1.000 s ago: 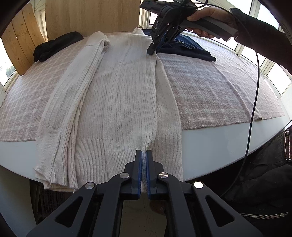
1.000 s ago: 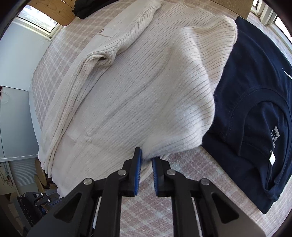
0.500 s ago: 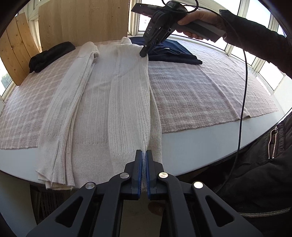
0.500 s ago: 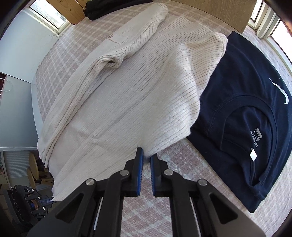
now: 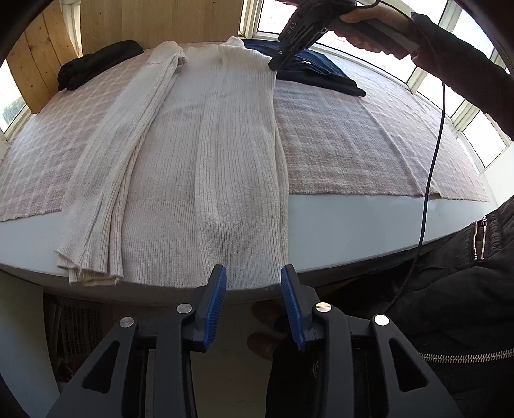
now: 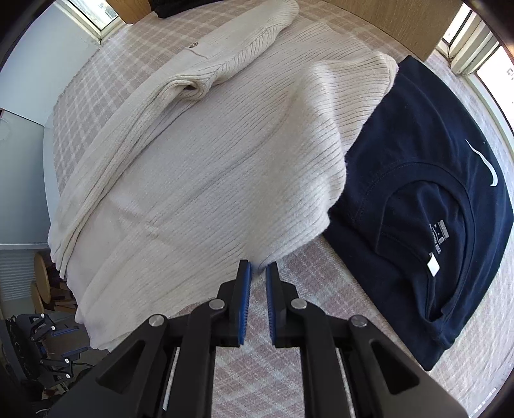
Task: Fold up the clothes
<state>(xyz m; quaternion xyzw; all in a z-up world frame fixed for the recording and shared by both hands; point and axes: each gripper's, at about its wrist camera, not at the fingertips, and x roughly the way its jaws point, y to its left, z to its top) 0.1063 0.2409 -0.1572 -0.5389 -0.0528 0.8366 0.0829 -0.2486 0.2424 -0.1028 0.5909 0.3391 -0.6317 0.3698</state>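
A white counter [image 5: 337,222] with a curved front edge carries a pink-and-white checked cloth [image 5: 353,144]; windows [image 5: 475,141] ring the far side, with wooden panels [image 5: 154,22] beyond the left gripper [image 5: 253,279].

Just ahead of that gripper lies the cream ribbed sweater [image 5: 205,154], sleeves folded in lengthwise, its hem hanging over the counter edge. The left gripper's jaws have just been opening; they stand apart, with the hem just beyond the pads, not pressed.

The right gripper [image 6: 258,273], held in a hand [image 5: 363,22], is nearly closed on a corner of the sweater's shoulder end. "DAS" shows on its body.

Right of it lies a folded navy T-shirt [image 6: 433,180] with a white swoosh and a small neck label, unreadable. A black garment [image 5: 96,64] lies far left.
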